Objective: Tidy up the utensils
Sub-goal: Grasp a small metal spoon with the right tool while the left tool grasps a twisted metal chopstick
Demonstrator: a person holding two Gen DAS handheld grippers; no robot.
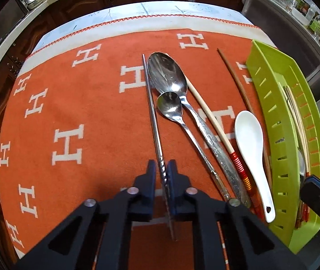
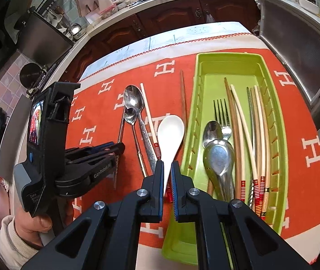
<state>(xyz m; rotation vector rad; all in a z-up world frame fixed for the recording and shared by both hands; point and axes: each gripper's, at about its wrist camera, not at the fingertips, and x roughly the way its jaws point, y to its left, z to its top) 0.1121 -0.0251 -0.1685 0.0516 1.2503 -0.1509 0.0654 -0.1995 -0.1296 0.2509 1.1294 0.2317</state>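
Two views show this moment, and I begin with the left wrist view. The left gripper (image 1: 161, 175) has its jaws closed narrow on the twisted end of a metal chopstick (image 1: 151, 110), which lies on the orange cloth (image 1: 69, 112) and points away from the camera. Just beside it lie a small steel spoon (image 1: 170, 105) and a large steel spoon (image 1: 166, 72), and the chopstick seems to touch the rim of the large one. The hold is very near the end of a thin and smooth rod, so I think it can turn between the pads when it rises, and the far tip can drag the spoons out of place. Further right are a pale chopstick (image 1: 207, 117), a white ceramic spoon (image 1: 250, 139) and the green tray (image 1: 270, 117).

In the right wrist view, the right gripper (image 2: 166, 173) is nearly shut and holds nothing that I can see; the handle of the white ceramic spoon (image 2: 171, 130) passes under its tips. If it goes lower, it can knock this handle. The green tray (image 2: 279, 121) already holds spoons, a fork (image 2: 221, 112) and several chopsticks. The two grippers are near each other, so they can collide when the metal chopstick (image 2: 121, 121) is carried over to the tray.
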